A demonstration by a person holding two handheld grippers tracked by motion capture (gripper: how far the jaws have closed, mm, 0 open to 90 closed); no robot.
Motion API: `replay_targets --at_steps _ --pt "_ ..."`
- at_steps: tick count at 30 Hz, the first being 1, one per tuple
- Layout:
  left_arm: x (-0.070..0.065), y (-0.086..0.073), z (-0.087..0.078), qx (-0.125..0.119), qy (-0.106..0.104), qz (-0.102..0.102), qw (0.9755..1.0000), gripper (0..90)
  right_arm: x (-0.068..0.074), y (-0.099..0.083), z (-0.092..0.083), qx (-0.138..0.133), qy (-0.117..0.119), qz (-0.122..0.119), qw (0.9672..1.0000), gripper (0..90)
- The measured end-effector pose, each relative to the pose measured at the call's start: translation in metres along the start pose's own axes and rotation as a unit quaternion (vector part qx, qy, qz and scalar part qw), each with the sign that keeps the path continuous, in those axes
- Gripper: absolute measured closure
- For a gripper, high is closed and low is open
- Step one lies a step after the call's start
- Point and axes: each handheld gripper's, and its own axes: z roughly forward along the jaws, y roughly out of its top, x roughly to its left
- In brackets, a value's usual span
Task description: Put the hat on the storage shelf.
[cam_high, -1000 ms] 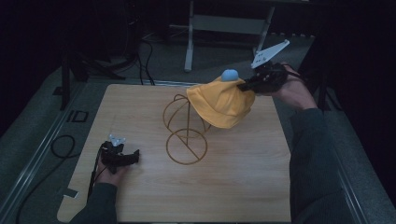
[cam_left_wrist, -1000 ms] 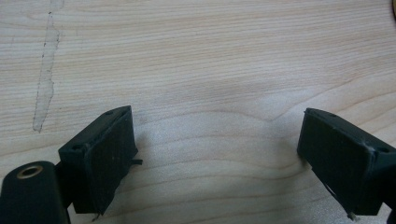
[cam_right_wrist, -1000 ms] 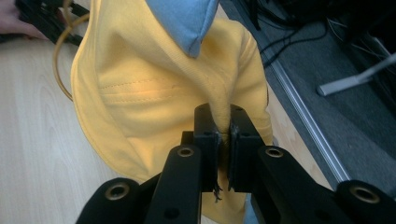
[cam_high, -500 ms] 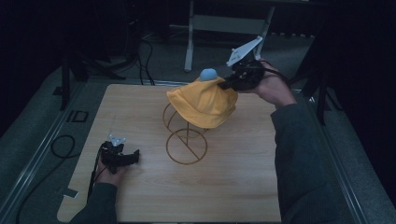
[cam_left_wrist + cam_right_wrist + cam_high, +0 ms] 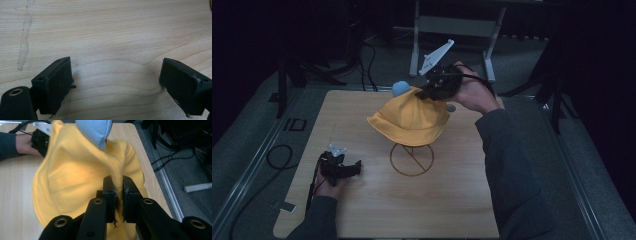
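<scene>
right gripper (image 5: 119, 192) has its jaws pinched on a fold of the yellow hat (image 5: 411, 120), holding it over the wire stand (image 5: 412, 159) mid-table. left gripper (image 5: 343, 168) sits near the table's (image 5: 452, 210) left edge, jaws wide apart, nothing between them.

Black grippers (image 5: 432, 92) — seemingly grey sleeves (image 5: 507, 160).

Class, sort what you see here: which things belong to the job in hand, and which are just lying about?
Part of the job:
- yellow hat, pinched at its crown
- right claw, shut on the hat
- wire stand beneath the hat
- blue pompom on the hat

Lying about:
- left claw, open, resting on the wooden table
- floor cable
</scene>
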Motion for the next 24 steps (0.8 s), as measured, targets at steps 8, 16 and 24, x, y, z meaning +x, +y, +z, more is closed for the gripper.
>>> replay_targets --at_steps 8,16,24 --pt "0.000 0.000 0.000 0.000 0.001 0.002 1.0000 11.4 0.013 0.012 0.024 0.029 0.027 -0.020 0.9990 79.5" --pt "0.000 0.000 0.000 0.000 0.000 0.000 1.0000 11.4 0.015 0.013 0.033 0.034 0.021 -0.022 0.9990 75.0" --pt "0.000 0.000 0.000 0.001 0.000 0.000 1.0000 11.4 0.010 0.010 0.010 -0.002 -0.004 0.000 1.0000 48.5"
